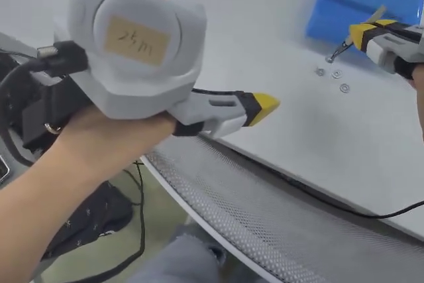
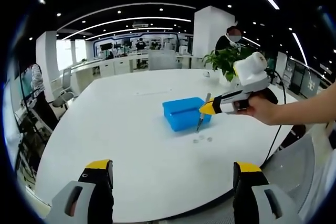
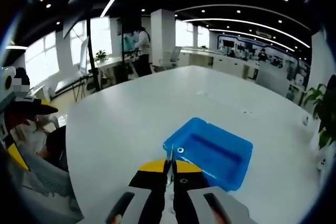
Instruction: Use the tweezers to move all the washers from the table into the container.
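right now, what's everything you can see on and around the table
table: one, white, under everything
container: one, blue, on the far part of the table
washers: three, silver, on the table just in front of the container
tweezers: one, metal, tip down beside the washers
cable: one, black, along the near table edge
mesh surface: one, grey, below the near table edge
plant: one, green, beyond the table
right gripper: one, grey with yellow tips, shut on the tweezers, by the container
left gripper: one, grey with yellow tips, jaws wide apart, at the near edge, well short of the washers
hand: one, holding the left gripper
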Demonstrator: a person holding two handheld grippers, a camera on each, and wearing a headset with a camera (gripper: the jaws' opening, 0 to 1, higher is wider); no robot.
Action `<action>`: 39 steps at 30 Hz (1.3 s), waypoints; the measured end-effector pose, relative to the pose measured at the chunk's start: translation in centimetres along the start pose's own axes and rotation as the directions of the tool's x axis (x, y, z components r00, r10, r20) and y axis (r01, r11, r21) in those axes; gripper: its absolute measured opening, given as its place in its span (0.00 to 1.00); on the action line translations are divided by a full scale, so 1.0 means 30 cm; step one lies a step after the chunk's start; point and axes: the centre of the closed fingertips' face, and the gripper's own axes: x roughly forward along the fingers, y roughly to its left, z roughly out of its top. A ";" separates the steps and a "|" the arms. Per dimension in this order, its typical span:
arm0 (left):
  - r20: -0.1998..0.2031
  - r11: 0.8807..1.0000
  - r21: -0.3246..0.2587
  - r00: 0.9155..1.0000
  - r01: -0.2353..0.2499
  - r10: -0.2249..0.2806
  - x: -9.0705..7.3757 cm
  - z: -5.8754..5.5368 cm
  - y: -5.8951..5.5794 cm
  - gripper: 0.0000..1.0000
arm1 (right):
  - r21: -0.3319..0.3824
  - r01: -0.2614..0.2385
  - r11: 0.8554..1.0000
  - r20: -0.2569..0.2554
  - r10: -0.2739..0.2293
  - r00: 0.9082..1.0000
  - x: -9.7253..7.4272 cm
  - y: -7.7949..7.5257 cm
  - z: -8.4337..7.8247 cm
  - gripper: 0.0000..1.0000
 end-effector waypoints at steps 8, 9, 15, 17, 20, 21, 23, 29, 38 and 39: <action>0.011 1.000 0.021 1.000 0.010 -0.010 -0.007 0.023 -0.015 0.97 | -0.012 0.022 1.000 0.027 -0.022 0.999 -0.042 -0.028 0.049 0.00; 0.009 1.000 0.023 1.000 0.011 -0.011 -0.004 0.020 -0.016 0.97 | -0.011 0.023 1.000 0.028 -0.023 0.999 -0.042 -0.030 0.053 0.00; 0.003 1.000 0.028 1.000 0.010 -0.010 -0.007 0.016 -0.015 0.97 | -0.019 0.027 0.999 0.049 -0.026 0.998 -0.034 -0.037 0.073 0.00; 0.002 1.000 0.030 1.000 0.009 -0.009 -0.008 0.017 -0.015 0.97 | -0.024 0.026 0.999 0.054 -0.025 0.998 -0.034 -0.033 0.083 0.00; 0.001 0.999 0.033 1.000 0.007 -0.008 -0.010 0.021 -0.015 0.97 | -0.029 0.023 0.999 0.058 -0.021 0.998 -0.030 -0.026 0.094 0.00; 0.002 0.999 0.032 1.000 0.006 -0.007 -0.011 0.023 -0.014 0.97 | -0.033 0.023 0.999 0.060 -0.021 0.998 -0.028 -0.024 0.099 0.00; 0.001 1.000 0.029 1.000 0.006 -0.006 -0.011 0.025 -0.013 0.97 | -0.039 0.023 0.999 0.065 -0.020 0.998 -0.024 -0.023 0.110 0.00; -0.001 1.000 0.023 1.000 0.003 -0.003 -0.005 0.030 -0.006 0.97 | -0.048 0.024 0.999 0.073 -0.021 0.997 -0.001 -0.035 0.139 0.00; -0.010 1.000 0.016 1.000 0.004 -0.004 0.030 0.040 0.012 0.97 | -0.032 0.021 0.999 0.078 -0.019 0.997 0.063 -0.068 0.167 0.00; -0.013 1.000 0.014 1.000 0.005 -0.005 0.035 0.040 0.014 0.97 | -0.033 0.022 0.999 0.076 -0.019 0.997 0.074 -0.071 0.165 0.00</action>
